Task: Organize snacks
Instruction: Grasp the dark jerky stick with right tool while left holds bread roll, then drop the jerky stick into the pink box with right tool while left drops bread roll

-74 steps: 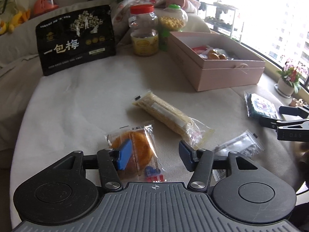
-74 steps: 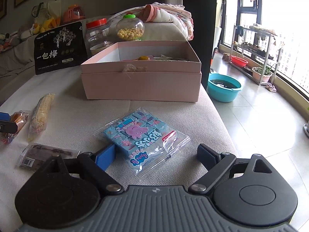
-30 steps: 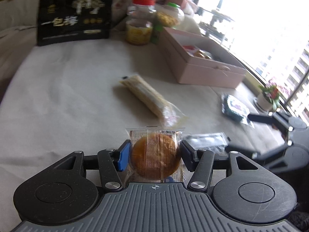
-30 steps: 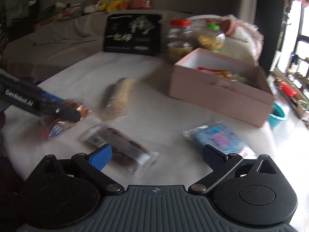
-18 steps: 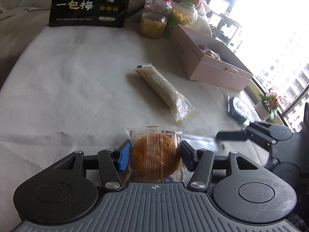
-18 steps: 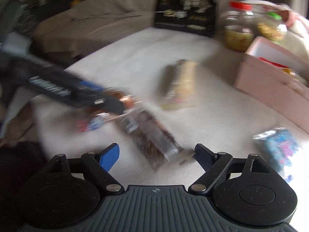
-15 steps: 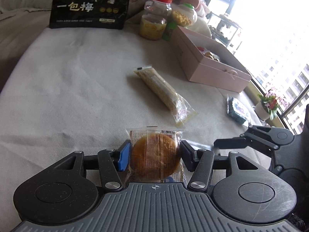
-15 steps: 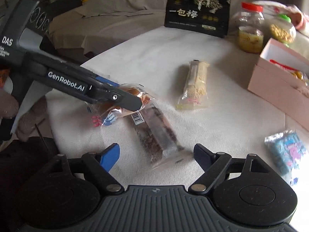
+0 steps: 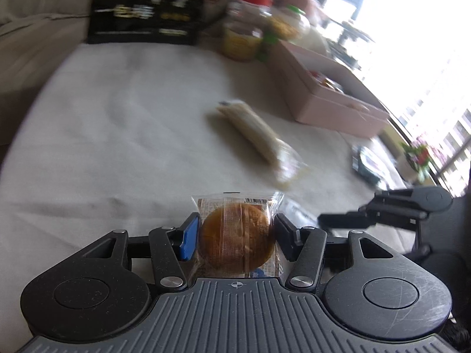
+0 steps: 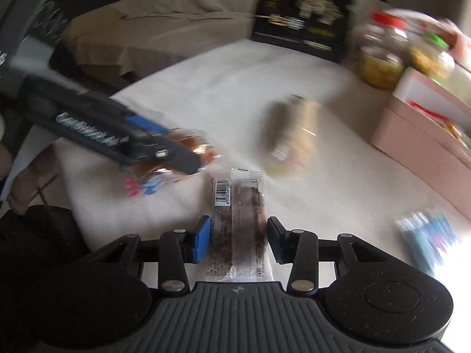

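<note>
My left gripper is shut on a clear-wrapped round orange cake, held above the white cloth; it also shows in the right wrist view. My right gripper is shut on a dark brown wrapped snack bar. The right gripper appears at the right of the left wrist view. A long yellow wrapped snack lies mid-table, also in the right wrist view. The open pink box with snacks inside stands at the far right.
A black snack bag and two jars stand at the table's back. A blue cartoon packet lies near the right edge. A potted flower sits beyond the table by the window.
My right gripper has closed on the dark snack bar, which lay on the cloth before. Both views are blurred by motion. The left gripper still holds the cake.
</note>
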Demonstrator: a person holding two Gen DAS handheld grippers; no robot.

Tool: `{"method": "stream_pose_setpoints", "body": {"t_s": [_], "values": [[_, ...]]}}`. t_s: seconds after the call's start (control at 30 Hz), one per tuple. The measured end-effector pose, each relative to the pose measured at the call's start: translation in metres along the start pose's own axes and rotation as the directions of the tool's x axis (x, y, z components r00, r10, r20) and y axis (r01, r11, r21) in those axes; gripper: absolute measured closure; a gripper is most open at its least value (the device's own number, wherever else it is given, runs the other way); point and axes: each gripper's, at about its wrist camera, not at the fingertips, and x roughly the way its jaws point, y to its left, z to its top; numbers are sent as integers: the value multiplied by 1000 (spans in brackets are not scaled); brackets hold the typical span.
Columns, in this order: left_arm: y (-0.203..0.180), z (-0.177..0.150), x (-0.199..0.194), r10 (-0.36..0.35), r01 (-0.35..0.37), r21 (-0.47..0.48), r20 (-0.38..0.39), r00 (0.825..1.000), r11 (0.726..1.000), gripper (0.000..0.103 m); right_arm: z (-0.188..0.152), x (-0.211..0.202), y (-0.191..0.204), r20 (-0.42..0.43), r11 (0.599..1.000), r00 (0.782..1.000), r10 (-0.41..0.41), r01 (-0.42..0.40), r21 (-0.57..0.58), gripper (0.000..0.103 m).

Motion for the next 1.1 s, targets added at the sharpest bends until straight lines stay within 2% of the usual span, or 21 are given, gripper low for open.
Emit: {"method": "stream_pose_setpoints", "body": {"t_s": [0.07,0.17,0.27,0.5,0.8,0.9,0.97,1.1], "values": [[-13,-2,6,-31,32,35,-23,999,999,43,-14,-11,-16,-1,995,997,-73,73,65,61],[-33,-2,16,-67,71,87,-51,996,994,43,-38,-32,-41,-10,968,987,-162,161,194,62],[-54,-2,27,-75,84,145,-69,995,986,43,-54,-51,-47,0,950,986,-169,163,268,62],[-90,-5,41,-13,37,284,-86,996,958,43,-54,-42,-30,6,953,970,-242,236,190,60],[-94,-6,40,3,25,300,-91,996,954,43,-50,-44,-35,34,959,976,-216,205,195,65],[-99,-4,35,-2,27,317,-80,997,948,43,-44,-63,-44,89,954,974,-210,184,237,65],[-104,2,28,-17,34,326,-56,998,945,43,-35,-84,-53,148,948,963,-224,180,262,65],[-115,38,4,-87,73,347,25,996,935,43,-5,-135,-81,282,930,916,-287,196,310,65]]}}
